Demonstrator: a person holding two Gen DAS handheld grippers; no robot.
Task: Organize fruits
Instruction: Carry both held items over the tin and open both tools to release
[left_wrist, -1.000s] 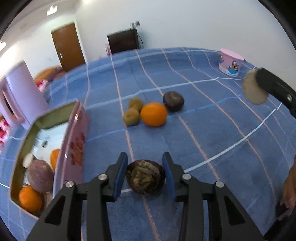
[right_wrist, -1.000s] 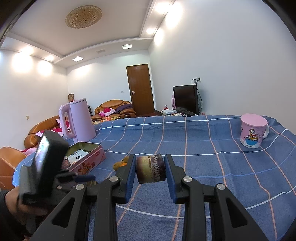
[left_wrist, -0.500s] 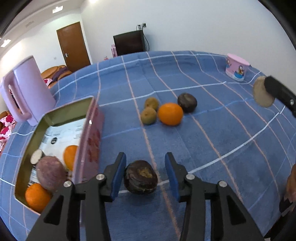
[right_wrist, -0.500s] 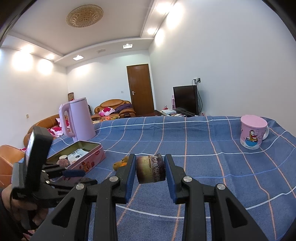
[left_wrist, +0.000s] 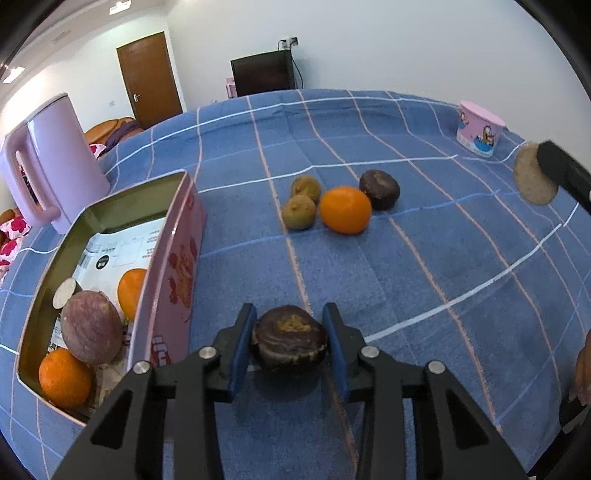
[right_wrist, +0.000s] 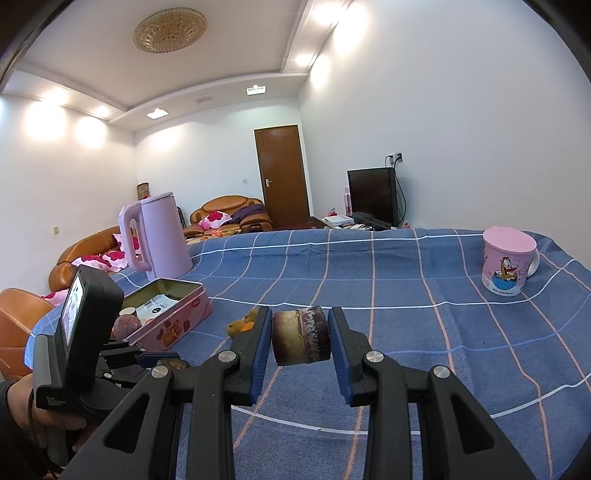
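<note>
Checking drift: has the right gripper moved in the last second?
No: seen from the right gripper, the pink mug sits at the same place as before.

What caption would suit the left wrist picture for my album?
Left fingers close around a dark fruit beside the pink tin already holding oranges, with more fruit waiting on the blue cloth.

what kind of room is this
Most likely a home living room: a brown sofa with cushions by the far wall, a television near a wooden door, and a table under a blue checked cloth.
</note>
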